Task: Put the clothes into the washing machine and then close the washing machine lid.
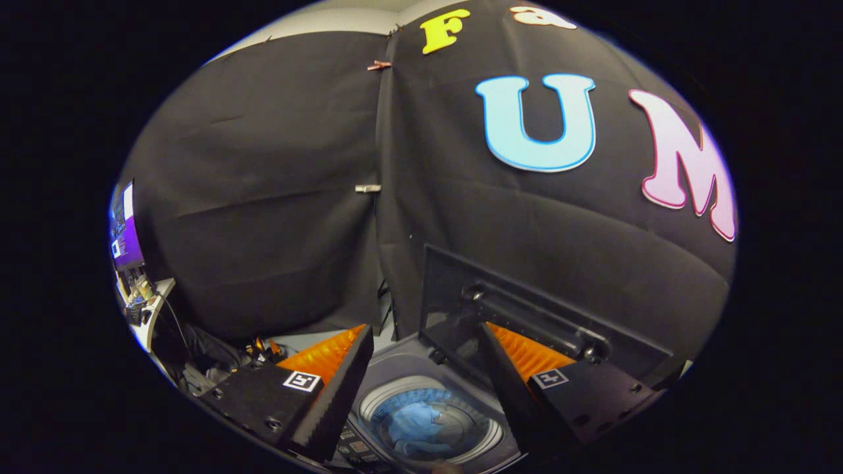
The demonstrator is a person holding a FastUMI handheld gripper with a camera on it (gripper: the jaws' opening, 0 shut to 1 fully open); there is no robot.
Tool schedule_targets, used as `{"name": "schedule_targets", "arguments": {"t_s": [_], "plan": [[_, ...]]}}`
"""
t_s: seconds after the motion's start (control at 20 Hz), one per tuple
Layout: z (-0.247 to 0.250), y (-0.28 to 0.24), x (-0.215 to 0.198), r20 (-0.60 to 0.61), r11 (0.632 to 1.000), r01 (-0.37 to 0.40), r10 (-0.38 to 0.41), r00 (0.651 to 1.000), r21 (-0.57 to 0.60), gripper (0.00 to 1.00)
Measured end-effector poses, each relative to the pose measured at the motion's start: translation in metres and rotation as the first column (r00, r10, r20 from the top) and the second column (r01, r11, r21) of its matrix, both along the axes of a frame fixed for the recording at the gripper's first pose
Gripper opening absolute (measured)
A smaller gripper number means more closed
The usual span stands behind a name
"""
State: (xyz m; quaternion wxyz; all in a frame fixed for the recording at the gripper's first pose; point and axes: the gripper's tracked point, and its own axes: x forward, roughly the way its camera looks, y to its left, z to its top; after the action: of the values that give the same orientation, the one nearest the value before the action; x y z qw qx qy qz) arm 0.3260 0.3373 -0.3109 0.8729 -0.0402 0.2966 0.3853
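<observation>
One blue garment (421, 424) (crumpled) inside washing machine (395, 368) drum, lid (527, 309) raised, gripper (421, 388) spread wide above.

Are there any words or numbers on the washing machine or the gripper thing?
Buttons on the washing machine: too small to read.
Square tags on the open hand-held gripper, above the blue clothes: patterns, no words.
Screen: too blurred.

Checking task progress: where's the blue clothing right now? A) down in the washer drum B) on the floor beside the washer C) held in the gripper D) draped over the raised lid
A: the blue clothing lies inside the washer drum, between and below the open gripper, with the lid up.
</observation>
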Motion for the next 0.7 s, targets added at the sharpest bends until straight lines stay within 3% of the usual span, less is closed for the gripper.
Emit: {"name": "schedule_targets", "arguments": {"t_s": [0.35, 0.7], "plan": [[0.022, -0.043, 0.060, 0.087, 0.965, 0.261, -0.263, 0.961, 0.040, 1.00], [0.006, -0.095, 0.106, 0.091, 0.895, 0.446, -0.443, 0.892, -0.016, 1.00]]}}
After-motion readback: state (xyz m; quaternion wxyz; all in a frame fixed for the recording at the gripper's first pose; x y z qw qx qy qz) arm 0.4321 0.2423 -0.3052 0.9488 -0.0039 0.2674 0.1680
